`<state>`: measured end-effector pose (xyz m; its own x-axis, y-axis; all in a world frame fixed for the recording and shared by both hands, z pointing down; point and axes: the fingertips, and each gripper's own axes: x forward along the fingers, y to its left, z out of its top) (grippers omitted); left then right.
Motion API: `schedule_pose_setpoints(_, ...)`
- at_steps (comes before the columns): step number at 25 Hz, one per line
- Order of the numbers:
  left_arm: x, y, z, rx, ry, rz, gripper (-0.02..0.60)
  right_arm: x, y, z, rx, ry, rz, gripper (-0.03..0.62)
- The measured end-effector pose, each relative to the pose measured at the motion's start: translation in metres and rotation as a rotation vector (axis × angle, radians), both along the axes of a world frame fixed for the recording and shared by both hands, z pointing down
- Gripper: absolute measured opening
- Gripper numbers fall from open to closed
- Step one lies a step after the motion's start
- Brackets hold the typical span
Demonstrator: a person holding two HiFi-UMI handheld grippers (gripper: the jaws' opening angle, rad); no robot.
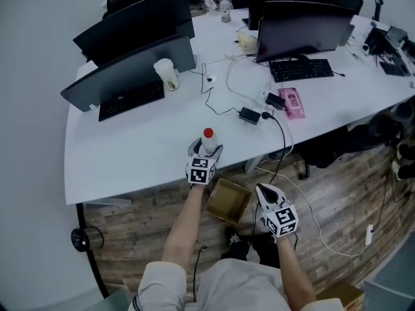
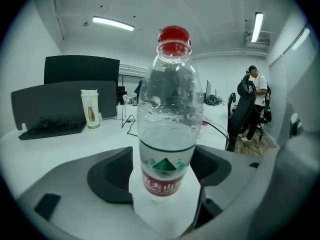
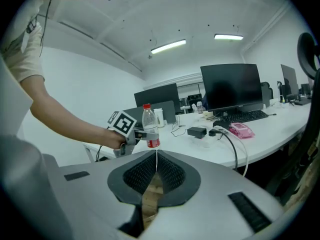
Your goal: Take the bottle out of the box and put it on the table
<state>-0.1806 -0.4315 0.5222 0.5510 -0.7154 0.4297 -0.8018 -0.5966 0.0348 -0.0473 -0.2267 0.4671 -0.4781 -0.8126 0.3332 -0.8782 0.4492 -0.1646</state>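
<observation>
A clear plastic bottle (image 1: 208,141) with a red cap and a red-and-green label stands upright on the white table (image 1: 139,151), near its front edge. My left gripper (image 1: 205,153) reaches in from the near side with a jaw on each side of the bottle (image 2: 167,129). The pads stand beside the label with a slim gap, so it is open. The open cardboard box (image 1: 227,199) sits on the wooden floor below the table edge. My right gripper (image 1: 265,190) hovers next to the box, shut and empty. The right gripper view shows its closed tips (image 3: 156,156) and the bottle (image 3: 150,129) beyond.
Dark monitors (image 1: 133,60), two keyboards (image 1: 131,100), a white cup (image 1: 167,74), a pink box (image 1: 292,102) and a black power adapter (image 1: 249,115) with cables lie further back. An office chair (image 1: 337,144) stands at the right. A person (image 2: 257,101) stands far off.
</observation>
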Motion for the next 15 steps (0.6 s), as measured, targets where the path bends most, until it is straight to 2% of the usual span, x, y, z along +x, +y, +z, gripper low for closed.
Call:
schedule_pose_setpoints(4,-0.019,0.021,-0.016,0.017,0.005,-0.035,0.350,0.004,-0.016,-0.020,0.025,-0.022,0.018,0.040)
schedule_pose_setpoints(9,-0.029,0.080,-0.064,0.072,0.046,-0.106,0.350,-0.002,-0.015,-0.024,-0.043,0.037,-0.002,0.040)
schedule_pose_setpoints(15,-0.035,0.151,-0.118,0.130,0.040,-0.216,0.350,-0.019,-0.001,-0.039,-0.074,0.021,-0.099,0.040)
